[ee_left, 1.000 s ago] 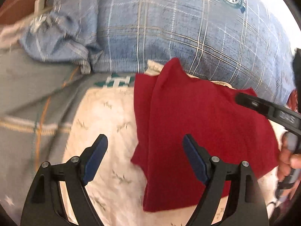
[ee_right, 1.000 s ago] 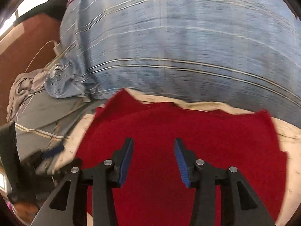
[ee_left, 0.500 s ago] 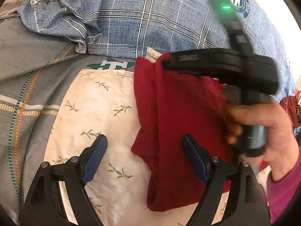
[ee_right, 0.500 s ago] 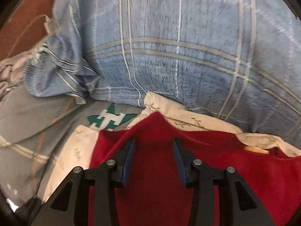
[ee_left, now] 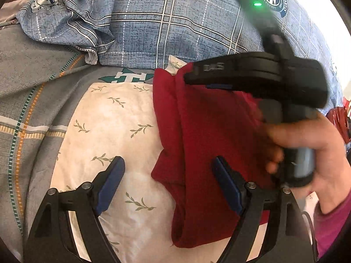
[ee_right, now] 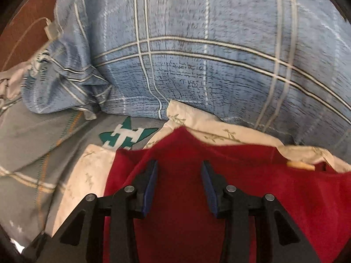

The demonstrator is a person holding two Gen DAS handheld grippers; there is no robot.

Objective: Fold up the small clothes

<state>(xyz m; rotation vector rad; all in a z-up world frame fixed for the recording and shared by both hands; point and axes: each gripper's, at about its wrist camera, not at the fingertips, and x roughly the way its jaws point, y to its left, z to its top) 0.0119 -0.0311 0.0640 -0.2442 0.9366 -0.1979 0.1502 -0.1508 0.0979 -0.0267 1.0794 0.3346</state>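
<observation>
A dark red cloth, folded over on itself, lies on a white leaf-print pillow. My left gripper is open wide above the pillow and the cloth's left edge, holding nothing. In the left wrist view my right gripper reaches across the cloth's far end, held by a hand. In the right wrist view the right gripper is open with a gap between its blue pads, low over the red cloth near its far edge; nothing is gripped.
A big blue plaid pillow lies behind the cloth, also in the right wrist view. A grey bedspread with a green emblem covers the left. A brown headboard is at far left.
My right gripper has moved from the cloth's right side up across its far end. The left gripper has stayed put and open.
</observation>
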